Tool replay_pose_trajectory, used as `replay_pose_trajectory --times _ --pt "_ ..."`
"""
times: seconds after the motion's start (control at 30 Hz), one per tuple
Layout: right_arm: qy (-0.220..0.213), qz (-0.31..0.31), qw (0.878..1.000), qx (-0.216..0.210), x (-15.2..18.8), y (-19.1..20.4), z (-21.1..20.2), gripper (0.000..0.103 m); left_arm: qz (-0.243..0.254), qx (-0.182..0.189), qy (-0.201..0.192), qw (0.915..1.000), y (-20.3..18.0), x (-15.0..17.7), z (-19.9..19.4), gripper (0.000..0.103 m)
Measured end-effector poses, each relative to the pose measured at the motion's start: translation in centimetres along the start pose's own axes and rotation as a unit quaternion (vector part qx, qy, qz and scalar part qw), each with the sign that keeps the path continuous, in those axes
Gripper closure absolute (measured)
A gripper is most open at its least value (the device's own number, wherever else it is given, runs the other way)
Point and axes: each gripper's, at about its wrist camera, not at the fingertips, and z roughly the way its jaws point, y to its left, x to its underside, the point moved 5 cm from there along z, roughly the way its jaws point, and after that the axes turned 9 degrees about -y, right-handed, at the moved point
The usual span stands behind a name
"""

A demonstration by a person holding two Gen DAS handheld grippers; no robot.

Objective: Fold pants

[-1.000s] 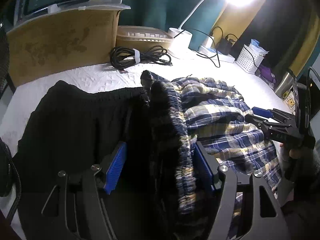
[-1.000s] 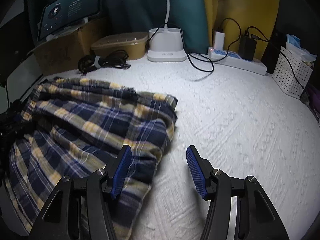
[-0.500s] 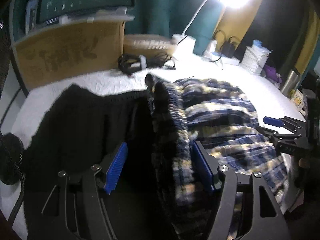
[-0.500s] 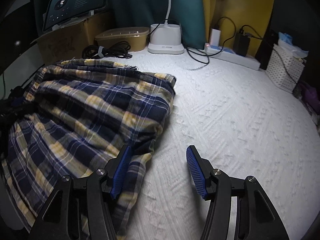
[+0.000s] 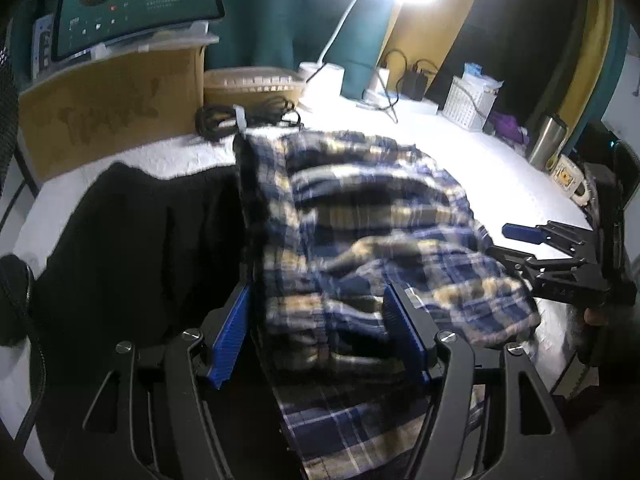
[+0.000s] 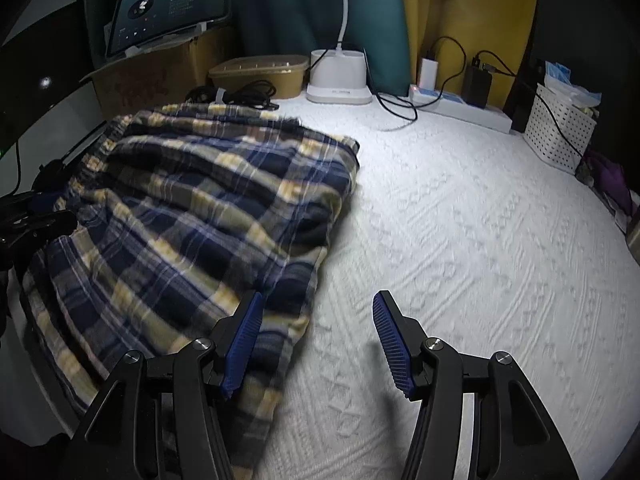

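Observation:
Blue and yellow plaid pants (image 5: 360,208) lie rumpled on the white textured cover, with the waistband at the left. My left gripper (image 5: 316,300) is open over them. Plaid cloth fills most of the gap between its blue pads, and the waistband runs by the left pad. My right gripper (image 6: 319,300) is open at the right edge of the pants (image 6: 208,200). Its left finger is over the cloth and its right finger over bare cover. Each gripper shows at the edge of the other's view: the right gripper (image 5: 532,248) and the left gripper (image 6: 36,220).
A black garment (image 5: 132,240) lies left of the pants. At the back stand a cardboard box (image 5: 108,116) with a screen (image 5: 136,4) on it, a cable coil (image 5: 240,118), a tan container (image 5: 252,84), a lamp base (image 6: 338,80) and a power strip (image 6: 460,106). A white basket (image 6: 560,132) and a steel bottle (image 5: 548,140) stand at the right.
Both grippers have shifted across the pants with jaws unchanged. In the left wrist view the waistband has gone from mid-gap to the left pad. The pants fill more of the right wrist view.

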Motion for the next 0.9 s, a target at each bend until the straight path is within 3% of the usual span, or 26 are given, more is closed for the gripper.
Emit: replay_pose_trajectory --times 0.13,0.3,0.77,0.83,0.9 --pt "0.003 0.009 1.000 -0.005 1.1 0.0 -0.2 0.044 -0.011 -0.017 0.020 0.9996 0.6 1.4 0.5 0.035" --pt "-0.001 0.008 1.000 -0.004 1.7 0.1 -1.0 0.044 0.003 -0.031 0.009 0.9995 -0.1 1.5 -0.6 0.035" --pt "-0.022 0.016 0.999 0.023 3.2 -1.4 -5.1 0.043 0.030 -0.013 -0.055 0.9979 -3.7 -0.1 -4.3 0.035" --pt "-0.029 0.021 0.999 0.028 3.6 -1.8 -6.0 0.034 0.041 -0.006 -0.059 0.9974 -4.7 -0.2 -4.4 0.035" --pt "-0.035 0.025 0.999 0.032 3.9 -2.3 -6.9 0.031 0.050 0.001 -0.061 0.9969 -5.6 -0.2 -4.6 0.035"
